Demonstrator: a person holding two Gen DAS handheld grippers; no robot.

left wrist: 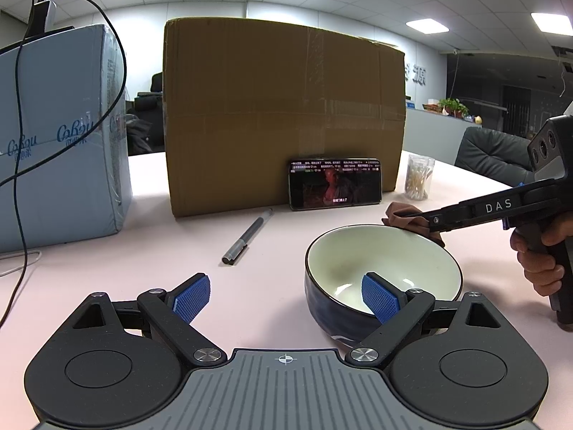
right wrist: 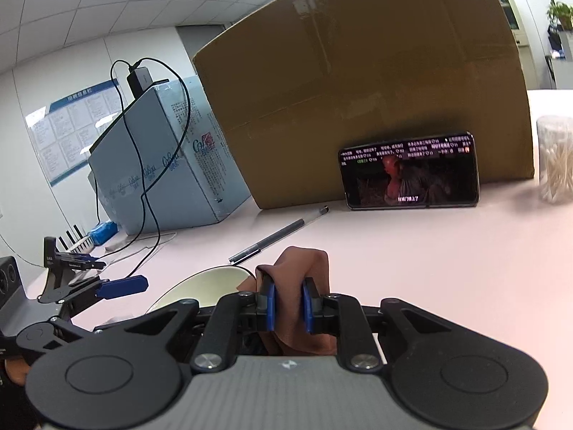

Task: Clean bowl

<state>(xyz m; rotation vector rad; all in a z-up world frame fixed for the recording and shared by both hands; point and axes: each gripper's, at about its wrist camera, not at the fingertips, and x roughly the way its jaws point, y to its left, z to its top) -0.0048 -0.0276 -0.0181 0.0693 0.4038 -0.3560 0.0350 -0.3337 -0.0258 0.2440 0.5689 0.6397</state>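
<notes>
A bowl [left wrist: 383, 261], dark blue outside and white inside, stands on the pale pink table [left wrist: 143, 251]. My left gripper [left wrist: 286, 297] is open and wide. Its right pad [left wrist: 381, 299] sits at the bowl's near rim, over the inside, while the left pad rests over bare table. My right gripper [left wrist: 412, 215] reaches in from the right above the bowl's far rim, shut on a brown cloth [left wrist: 397, 211]. In the right wrist view the cloth [right wrist: 301, 261] bunches between the blue pads of the right gripper [right wrist: 288, 302]. The bowl [right wrist: 200, 286] lies just left below, with the left gripper [right wrist: 107, 274] beyond it.
A large cardboard box [left wrist: 283, 107] stands behind, with a lit phone [left wrist: 335, 184] leaning on it. A pen [left wrist: 247, 236] lies left of the bowl. A jar of cotton swabs [left wrist: 419, 177] is at back right. A light-blue carton [left wrist: 61, 136] with a black cable [left wrist: 21, 143] stands left. A hand [left wrist: 540, 265] holds the right gripper.
</notes>
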